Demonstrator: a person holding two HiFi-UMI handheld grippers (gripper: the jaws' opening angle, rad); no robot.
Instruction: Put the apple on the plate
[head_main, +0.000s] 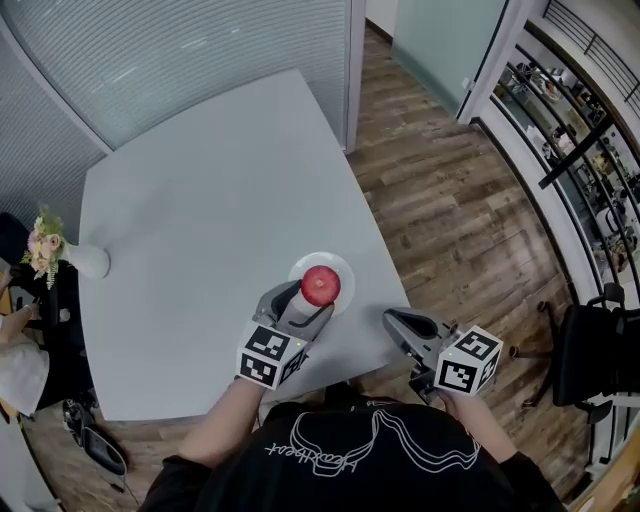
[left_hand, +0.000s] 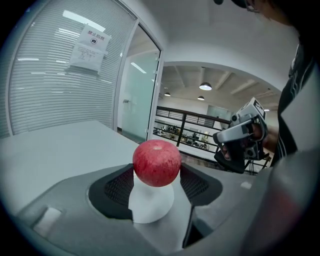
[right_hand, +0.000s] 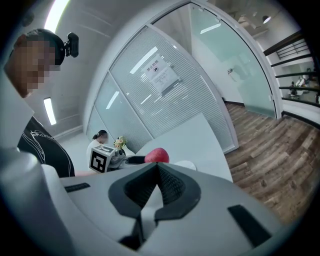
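Note:
A red apple hangs over a small white plate near the front right edge of the grey table. My left gripper comes in from the lower left and is shut on the apple. In the left gripper view the apple sits between the two black pads, both touching its sides, with the plate just below. Whether the apple rests on the plate I cannot tell. My right gripper is off the table's right corner, shut on nothing. The right gripper view shows the apple beyond its closed tips.
A white vase of flowers stands at the table's left edge. The table ends just right of the plate, over a wooden floor. An office chair stands at the far right. A person sits behind the vase.

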